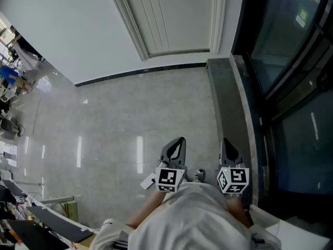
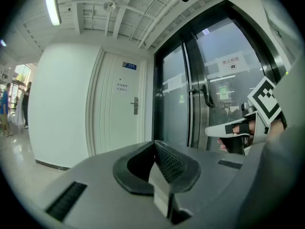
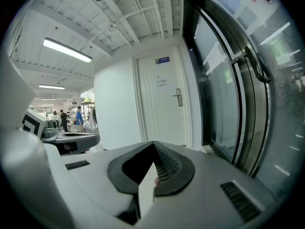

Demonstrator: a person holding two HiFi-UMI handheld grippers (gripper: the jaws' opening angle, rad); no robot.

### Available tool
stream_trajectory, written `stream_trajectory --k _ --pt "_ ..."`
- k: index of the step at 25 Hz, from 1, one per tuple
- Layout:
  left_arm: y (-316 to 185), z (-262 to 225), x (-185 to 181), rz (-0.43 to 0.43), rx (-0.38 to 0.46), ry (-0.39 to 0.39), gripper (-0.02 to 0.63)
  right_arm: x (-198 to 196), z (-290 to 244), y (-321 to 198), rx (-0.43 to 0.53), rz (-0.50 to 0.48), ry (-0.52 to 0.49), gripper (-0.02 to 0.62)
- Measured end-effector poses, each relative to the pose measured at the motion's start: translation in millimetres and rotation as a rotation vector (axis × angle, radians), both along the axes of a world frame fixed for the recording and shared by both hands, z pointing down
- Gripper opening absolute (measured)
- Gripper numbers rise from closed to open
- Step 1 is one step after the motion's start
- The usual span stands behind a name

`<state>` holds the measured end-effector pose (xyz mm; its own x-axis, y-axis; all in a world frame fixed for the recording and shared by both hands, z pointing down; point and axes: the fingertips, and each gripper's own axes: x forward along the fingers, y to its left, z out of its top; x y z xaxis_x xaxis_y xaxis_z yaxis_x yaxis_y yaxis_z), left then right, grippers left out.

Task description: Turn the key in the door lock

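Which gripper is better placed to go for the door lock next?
Right, slightly. Both the left gripper and right gripper are shut, empty and far from the door; its lock sits at the door's right edge, the right gripper's side.

Two grippers: the left gripper [image 1: 177, 144] and the right gripper [image 1: 229, 146]. Each has two fingers [image 2: 170, 162]. There are two marker cubes, the left cube [image 1: 169, 179] and the right cube [image 1: 233, 180]. One shoe [image 1: 199, 175] shows between them on the floor. There is one white door [image 2: 119, 123], with one handle [image 2: 135, 105] and one blue sign [image 2: 129, 66]. The glass front [image 3: 224, 104] bears one curved pull [image 3: 255, 63]. The right gripper view shows two strip lights, the near light [image 3: 66, 50] and the far light [image 3: 47, 86]. About three people [image 3: 79, 118] stand far off; they are too small to count surely.
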<state>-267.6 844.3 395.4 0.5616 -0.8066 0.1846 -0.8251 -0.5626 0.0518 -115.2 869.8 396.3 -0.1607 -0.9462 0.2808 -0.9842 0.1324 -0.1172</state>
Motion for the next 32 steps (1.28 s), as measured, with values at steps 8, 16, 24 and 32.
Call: stream_trajectory --k 8,16,24,32 --pt "1.9 2.0 3.7 0.000 -0.005 -0.010 0.009 2.4 -0.4 0.3 -0.004 -0.009 0.005 0.000" --pt "2.0 3.2 2.8 -0.016 -0.009 -0.012 0.009 3.6 1.1 -0.4 -0.006 -0.019 0.004 0.000" --pt "-4.5 3.3 20.5 -0.009 -0.007 -0.020 0.009 25.0 0.7 -4.1 0.013 0.014 -0.036 0.000" --pt "-10.7 -7.4 43.9 -0.012 0.025 -0.019 0.009 58.0 -9.2 -4.9 0.052 0.037 -0.038 0.000"
